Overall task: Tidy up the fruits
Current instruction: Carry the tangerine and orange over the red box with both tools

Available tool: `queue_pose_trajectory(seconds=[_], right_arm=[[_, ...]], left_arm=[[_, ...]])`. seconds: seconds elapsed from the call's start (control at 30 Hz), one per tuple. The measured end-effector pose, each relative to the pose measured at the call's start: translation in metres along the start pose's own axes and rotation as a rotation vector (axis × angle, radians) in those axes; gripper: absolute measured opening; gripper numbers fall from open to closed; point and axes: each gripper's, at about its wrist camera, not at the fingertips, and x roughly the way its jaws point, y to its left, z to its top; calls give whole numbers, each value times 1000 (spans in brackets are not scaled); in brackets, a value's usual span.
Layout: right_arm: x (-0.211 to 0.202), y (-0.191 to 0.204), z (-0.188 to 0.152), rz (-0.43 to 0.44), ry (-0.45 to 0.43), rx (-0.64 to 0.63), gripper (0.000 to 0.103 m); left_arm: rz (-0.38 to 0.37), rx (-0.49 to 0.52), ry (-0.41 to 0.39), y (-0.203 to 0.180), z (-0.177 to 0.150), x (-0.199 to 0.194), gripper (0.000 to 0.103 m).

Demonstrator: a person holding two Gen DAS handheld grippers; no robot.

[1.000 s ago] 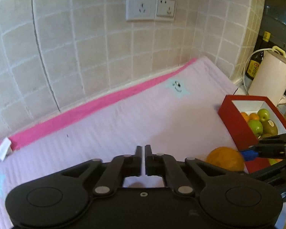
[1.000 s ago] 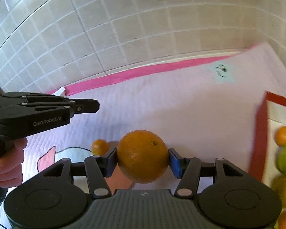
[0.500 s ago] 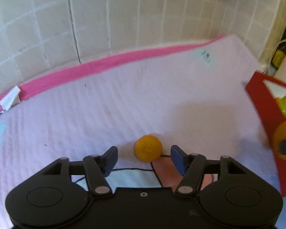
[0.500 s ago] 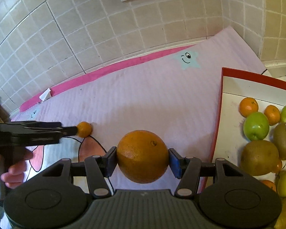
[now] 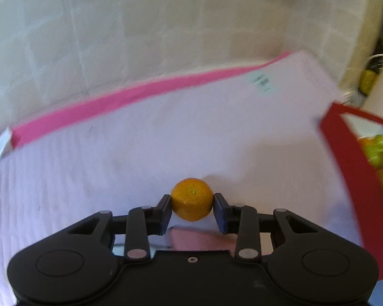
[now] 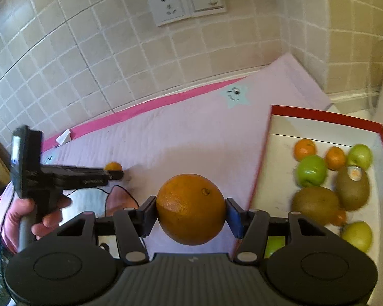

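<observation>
Big orange point(image 6: 191, 209) sits clamped btwn both pads of the right gripper point(image 6: 191, 215), held off the mat, just left of the red box's point(image 6: 326, 114) near-left edge. Small mandarin point(image 5: 192, 199) is pinched btwn the 2 pads of the left gripper point(image 5: 192, 210), low over the lilac mat point(image 5: 166, 132); whether it touches the mat can't be told. Right view shows the same mandarin point(image 6: 113, 166) at the tip of the left gripper point(image 6: 115, 172), w/ the person's hand point(image 6: 25, 214) on the handle at far left.

Box interior is white; fruit is packed toward its right/near part: 2 small oranges point(image 6: 304, 149), green apples point(image 6: 311, 170), 2 brown kiwis point(image 6: 316, 205), a yellow-green apple point(image 6: 357, 236) by the near side. The strip along the box's left wall and its far end shows bare white floor.

Mat btwn the 2 grippers is bare lilac. Mat's far edge is a pink band point(image 6: 153, 108) running along the tiled wall point(image 6: 89, 51); a star face point(image 6: 233, 95) is printed near the far-right corner. A white tag point(image 6: 63, 137) sticks up at the pink edge. 2 wall sockets point(image 6: 187, 3) above. Left view is motion-blurred; red box point(image 5: 349, 158) at its right edge.
</observation>
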Motion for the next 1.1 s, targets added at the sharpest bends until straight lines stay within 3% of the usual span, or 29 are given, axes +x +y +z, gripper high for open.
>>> queue_pose_trajectory(seconds=[0.23,0.43,0.57,0.7,1.1], right_arm=[[-34,-64,-15,-141,-36,93,58],[-36,-124,-2,-245,-81,175,58],[-19,-150,23,-215,-100,209,58],[16,-159,40,-166,-81,229,58],[68,-183,53,-125,-53,311,58]], left_arm=[[-191,159,-140,-86,38,-37,42],[-327,299,-161,-170,51,-35,42],[-339,360,-135,-215,51,-15,42],[-321,363,-78,-236,51,9,42],[-273,452,-8,-250,40,37,43]])
